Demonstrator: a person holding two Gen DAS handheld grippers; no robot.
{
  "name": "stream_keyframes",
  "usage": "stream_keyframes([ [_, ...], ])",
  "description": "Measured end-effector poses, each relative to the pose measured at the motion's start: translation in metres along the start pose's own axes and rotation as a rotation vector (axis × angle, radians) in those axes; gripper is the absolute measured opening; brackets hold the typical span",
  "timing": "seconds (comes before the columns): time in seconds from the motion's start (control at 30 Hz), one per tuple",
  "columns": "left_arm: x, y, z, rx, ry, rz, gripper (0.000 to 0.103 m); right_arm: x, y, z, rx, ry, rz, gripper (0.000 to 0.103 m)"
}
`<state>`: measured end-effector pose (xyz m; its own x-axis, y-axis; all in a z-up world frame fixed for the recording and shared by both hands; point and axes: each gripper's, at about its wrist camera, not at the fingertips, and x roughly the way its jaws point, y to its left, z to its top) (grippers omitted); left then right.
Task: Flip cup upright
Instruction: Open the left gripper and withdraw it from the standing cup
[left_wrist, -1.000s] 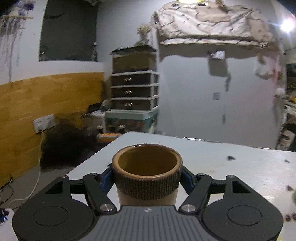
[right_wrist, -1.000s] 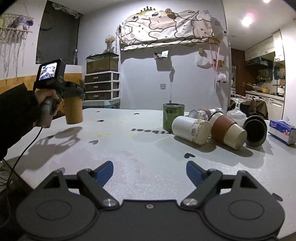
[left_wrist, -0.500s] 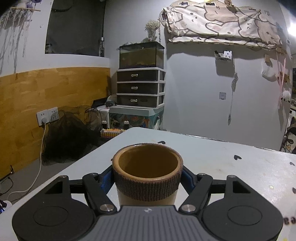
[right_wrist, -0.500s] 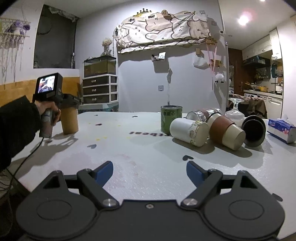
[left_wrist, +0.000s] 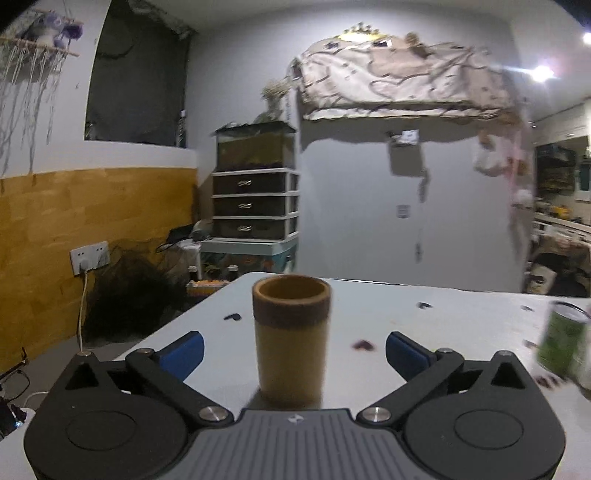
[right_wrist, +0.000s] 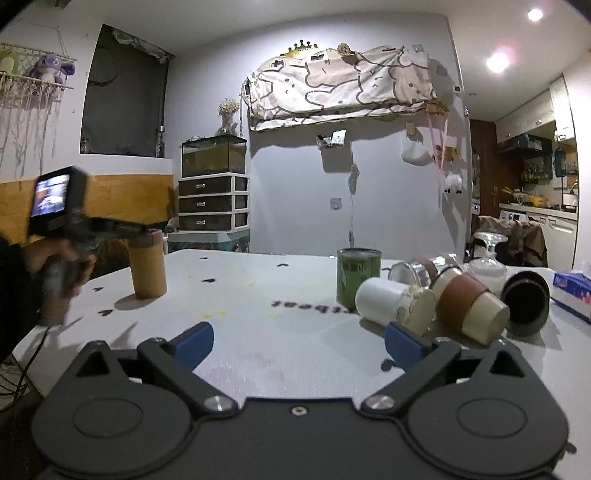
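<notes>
A tan cup with a dark brown band at its rim (left_wrist: 291, 339) stands upright on the white table (left_wrist: 424, 332), mouth up. My left gripper (left_wrist: 293, 350) is open, its blue pads apart on either side of the cup and not touching it. The cup also shows in the right wrist view (right_wrist: 147, 264) at the table's left, with the left gripper's body (right_wrist: 74, 221) just left of it. My right gripper (right_wrist: 298, 341) is open and empty low over the table's near side.
A green can (right_wrist: 357, 275) stands mid-table. Right of it lie a white cup (right_wrist: 393, 304), a brown-sleeved cup (right_wrist: 469, 308), a black cup (right_wrist: 526, 299) and a metal cup (right_wrist: 421, 267). An upturned glass (right_wrist: 487, 254) and a tissue box (right_wrist: 572, 291) sit at the far right.
My left gripper set the tan cup down on the table, opened and drew back from it. My right gripper moved a little forward toward the lying cups.
</notes>
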<state>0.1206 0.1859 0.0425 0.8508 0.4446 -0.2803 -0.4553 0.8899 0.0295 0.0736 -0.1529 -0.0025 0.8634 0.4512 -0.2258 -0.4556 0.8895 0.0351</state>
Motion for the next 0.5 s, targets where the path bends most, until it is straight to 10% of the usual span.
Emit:
stream_keyframes([
  [0.5,-0.131,-0.030,-0.053,0.031,-0.046,-0.154,0.103,0.008,0.007,0.009,-0.019,-0.019,0.037,0.103],
])
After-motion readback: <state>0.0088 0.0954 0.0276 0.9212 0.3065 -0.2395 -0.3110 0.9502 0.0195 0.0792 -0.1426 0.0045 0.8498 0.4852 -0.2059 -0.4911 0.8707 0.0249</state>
